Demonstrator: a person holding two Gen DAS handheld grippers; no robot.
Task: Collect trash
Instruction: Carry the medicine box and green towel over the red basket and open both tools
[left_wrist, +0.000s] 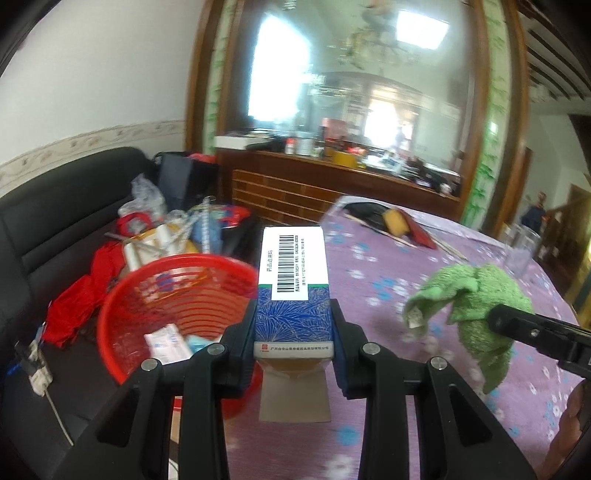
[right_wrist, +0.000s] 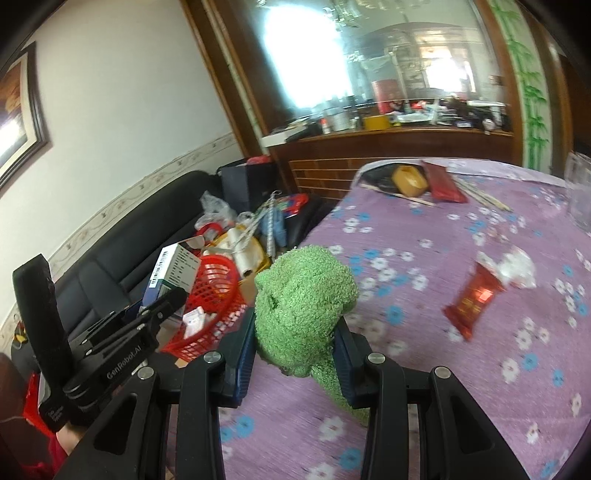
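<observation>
Here the left gripper (left_wrist: 294, 325), jaws pinching the medicine box (left_wrist: 293, 291) lengthwise, sits nearer the red basket (left_wrist: 177, 295) lying just left, while the right gripper (right_wrist: 295, 332) pinches the green cloth (right_wrist: 304, 295).

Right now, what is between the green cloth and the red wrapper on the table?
Nothing: just bare purple flowered tablecloth between the green cloth and the red wrapper, as the right wrist view shows.

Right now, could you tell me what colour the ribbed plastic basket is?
Red; the ribbed plastic basket shows best in the left wrist view.
</observation>
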